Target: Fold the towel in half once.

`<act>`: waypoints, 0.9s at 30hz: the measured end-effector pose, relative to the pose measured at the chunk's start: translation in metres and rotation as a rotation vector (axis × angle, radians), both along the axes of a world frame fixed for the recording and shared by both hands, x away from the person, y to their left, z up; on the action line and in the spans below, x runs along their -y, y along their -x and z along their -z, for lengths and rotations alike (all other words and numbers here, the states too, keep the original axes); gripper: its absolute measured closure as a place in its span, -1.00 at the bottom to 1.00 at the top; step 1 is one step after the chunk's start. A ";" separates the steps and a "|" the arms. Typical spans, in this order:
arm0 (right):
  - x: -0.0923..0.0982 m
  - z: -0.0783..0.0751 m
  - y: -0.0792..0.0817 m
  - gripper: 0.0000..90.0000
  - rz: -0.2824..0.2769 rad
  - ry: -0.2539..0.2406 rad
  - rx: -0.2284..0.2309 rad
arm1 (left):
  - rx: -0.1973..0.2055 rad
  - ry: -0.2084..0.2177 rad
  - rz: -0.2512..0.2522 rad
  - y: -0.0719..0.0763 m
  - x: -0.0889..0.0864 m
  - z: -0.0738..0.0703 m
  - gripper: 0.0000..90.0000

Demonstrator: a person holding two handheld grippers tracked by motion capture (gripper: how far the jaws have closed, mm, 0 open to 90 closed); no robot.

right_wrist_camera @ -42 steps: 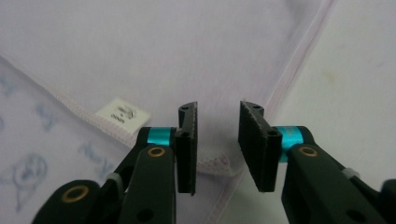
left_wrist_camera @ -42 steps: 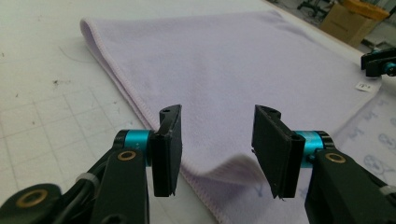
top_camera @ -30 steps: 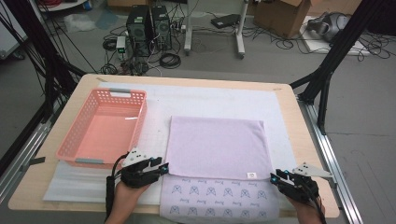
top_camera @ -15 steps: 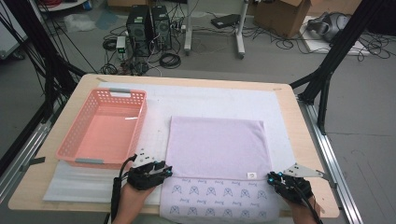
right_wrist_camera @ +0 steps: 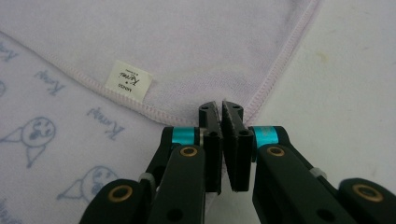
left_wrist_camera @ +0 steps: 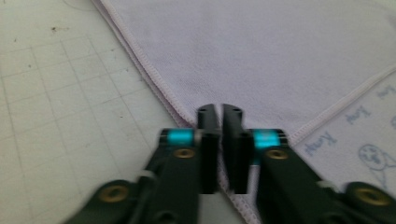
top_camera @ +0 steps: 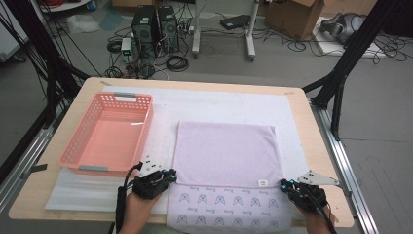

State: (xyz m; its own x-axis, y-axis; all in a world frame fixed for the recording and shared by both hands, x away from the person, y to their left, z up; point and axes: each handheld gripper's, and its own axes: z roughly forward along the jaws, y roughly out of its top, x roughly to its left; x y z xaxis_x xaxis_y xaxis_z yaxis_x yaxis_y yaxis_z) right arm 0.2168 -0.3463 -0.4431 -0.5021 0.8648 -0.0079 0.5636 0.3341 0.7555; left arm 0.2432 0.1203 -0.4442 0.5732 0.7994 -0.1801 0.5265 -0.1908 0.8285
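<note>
Gripping the folded lavender towel [top_camera: 225,153] at both near corners: left gripper [top_camera: 169,176] on the near-left corner, right gripper [top_camera: 285,184] on the near-right corner by the small label [top_camera: 263,183]. Left jaws have just been closing, nearly together w/ the hem pinched between them; right jaws pressed tight on the hem. Towel lies mid-table, printed layer [top_camera: 228,207] sticking out at 6 o'clock, long axis running 9-to-3 between the hands. From both grippers the free cloth stretches toward 12, so prob. next fold goes that way. Pink basket [top_camera: 78,155] sits at 9–10 o'clock of the towel.
</note>
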 end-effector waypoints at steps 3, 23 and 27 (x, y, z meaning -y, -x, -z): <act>0.000 0.001 -0.001 0.92 -0.004 -0.002 -0.010 | 0.012 0.005 -0.013 0.003 -0.001 -0.003 0.40; 0.001 -0.002 0.002 0.93 0.011 -0.034 0.007 | 0.029 -0.063 -0.022 0.004 0.015 0.000 0.95; 0.004 -0.004 0.003 0.93 0.010 -0.064 0.020 | 0.034 -0.022 -0.026 0.007 0.010 -0.004 0.95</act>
State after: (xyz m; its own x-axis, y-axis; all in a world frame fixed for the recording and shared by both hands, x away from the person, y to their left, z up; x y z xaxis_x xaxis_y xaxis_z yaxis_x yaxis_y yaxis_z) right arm 0.2136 -0.3499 -0.4396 -0.4935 0.8690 0.0373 0.5513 0.2793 0.7862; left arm 0.2362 0.1103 -0.4404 0.5578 0.8176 -0.1426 0.5027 -0.1962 0.8419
